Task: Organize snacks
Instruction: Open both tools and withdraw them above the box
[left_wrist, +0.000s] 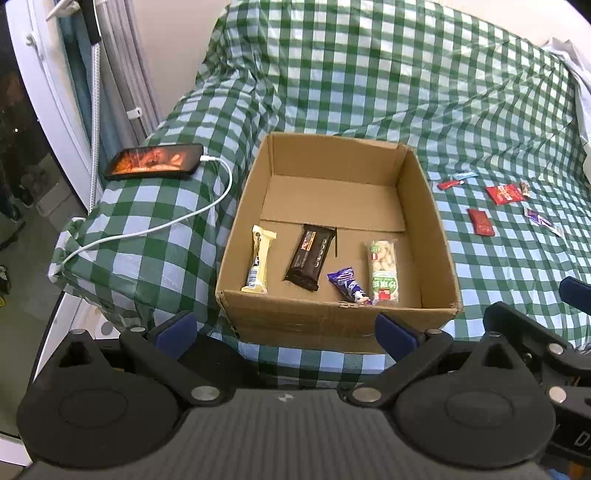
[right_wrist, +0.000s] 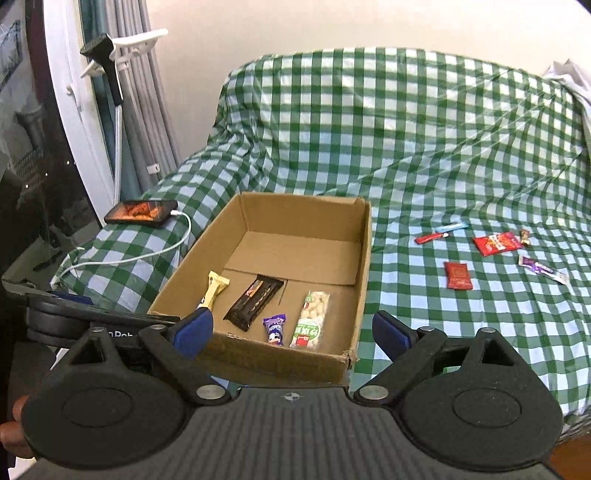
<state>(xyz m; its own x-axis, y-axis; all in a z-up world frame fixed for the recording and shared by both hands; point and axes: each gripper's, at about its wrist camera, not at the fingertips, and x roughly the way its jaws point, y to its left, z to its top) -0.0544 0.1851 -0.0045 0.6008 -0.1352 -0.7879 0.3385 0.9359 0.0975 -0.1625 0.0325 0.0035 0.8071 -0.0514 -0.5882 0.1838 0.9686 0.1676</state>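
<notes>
Both grippers hang back at the near edge of the cardboard box (left_wrist: 428, 206), empty. Left gripper (left_wrist: 286, 328) spread wide, right gripper (right_wrist: 291, 330) spread wide too, nothing between the blue pads.

Four snacks already lie along the box's near wall: cream bar (left_wrist: 258, 264), dark chocolate bar (left_wrist: 310, 260), purple candy (left_wrist: 349, 286), peanut bar (left_wrist: 384, 273). Loose snacks sit on the checked cloth (right_wrist: 406, 147) to the right of the box, well apart from it: red packet (right_wrist: 458, 275), bigger red bag (right_wrist: 496, 243), purple stick (right_wrist: 541, 269), a few small ones farther back.

Likely next: right gripper fetches the red packet, nearest. It's flat, so come down steep, pinch across the short side, avoid snagging cloth. Drop it in the bare far half.
</notes>
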